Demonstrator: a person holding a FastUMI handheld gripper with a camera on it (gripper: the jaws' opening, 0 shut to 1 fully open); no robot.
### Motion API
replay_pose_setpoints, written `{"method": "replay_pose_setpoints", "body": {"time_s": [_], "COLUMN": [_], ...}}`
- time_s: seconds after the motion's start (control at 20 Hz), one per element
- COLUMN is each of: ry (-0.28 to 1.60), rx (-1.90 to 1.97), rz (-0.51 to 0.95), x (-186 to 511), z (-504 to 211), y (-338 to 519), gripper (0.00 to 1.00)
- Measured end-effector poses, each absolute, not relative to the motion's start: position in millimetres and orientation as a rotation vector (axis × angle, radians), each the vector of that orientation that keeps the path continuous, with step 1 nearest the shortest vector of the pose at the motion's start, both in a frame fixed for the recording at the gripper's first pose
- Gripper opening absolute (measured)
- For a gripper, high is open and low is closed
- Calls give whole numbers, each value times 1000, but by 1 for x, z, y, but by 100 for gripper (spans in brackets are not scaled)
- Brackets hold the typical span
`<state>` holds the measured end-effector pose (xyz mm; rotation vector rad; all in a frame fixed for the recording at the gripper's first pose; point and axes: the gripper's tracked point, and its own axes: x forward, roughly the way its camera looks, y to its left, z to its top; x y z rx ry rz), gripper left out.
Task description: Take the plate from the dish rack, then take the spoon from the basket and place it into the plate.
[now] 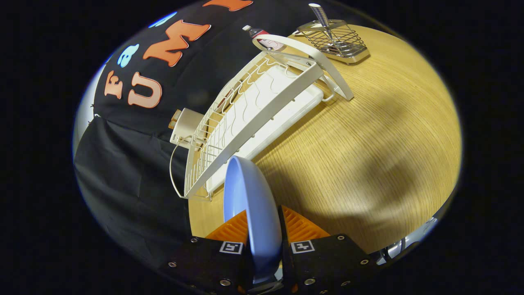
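- Between the two fingers of the gripper (264,229): one pale blue plate (250,205), held on edge. Both fingers press on it, one against each face, so the tongs are pinching the plate by its rim.
- Just beyond the plate, touching or nearly so: one white wire dish rack (254,119) on its white drip tray (286,119). No other dish is visible in the rack's slots.
- Beyond the rack, at the far end of the wooden table (368,155): one metal wire basket (335,41), standing apart from the rack.
- Upright in the basket: one utensil, taken to be the spoon (323,20). Its handle shows above the wires; the bowl end is too small to make out.
- Behind the rack, by the booth wall: one bottle (262,35), partly hidden; one white box-like item (186,127) with a cord, identity unclear.
- Progress, as judged: the plate appears out of the rack and gripped, so the first step looks done or nearly done.
- Remaining, as judged: set the plate flat on the table, release it, reach to the basket, lift the spoon, lay it in the plate.
- Count: plates, one; spoons, one; racks, one; baskets, one; bottles, one.
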<state>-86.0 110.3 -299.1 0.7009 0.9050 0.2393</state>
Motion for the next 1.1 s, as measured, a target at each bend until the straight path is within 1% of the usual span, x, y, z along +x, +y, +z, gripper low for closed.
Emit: {"method": "replay_pose_setpoints", "body": {"time_s": [0.05, 0.2, 0.25, 0.3, 0.35, 0.5, 0.55, 0.6, 0.65, 0.7, 0.75, 0.8, 0.85, 0.95, 1.1], "ry": [906, 907, 908, 907, 902, 864, 847, 830, 817, 801, 783, 763, 744, 716, 663], "rx": [696, 642, 609, 583, 561, 559, 544, 522, 497, 474, 452, 431, 409, 359, 293], "rz": [236, 199, 186, 170, 154, 140, 128, 115, 102, 87, 73, 61, 51, 31, -11], "x": [-85, -79, -78, -76, -75, -66, -63, -59, -53, -49, -43, -39, -32, -22, -10], "z": [-298, -301, -303, -304, -303, -288, -284, -280, -276, -271, -266, -260, -254, -243, -224], "y": [108, 95, 89, 81, 72, 55, 47, 37, 27, 16, 6, -5, -14, -35, -64], "gripper": [30, 32, 35, 36, 39, 45, 53, 58, 68, 73, 81, 84, 91, 97, 99]}}
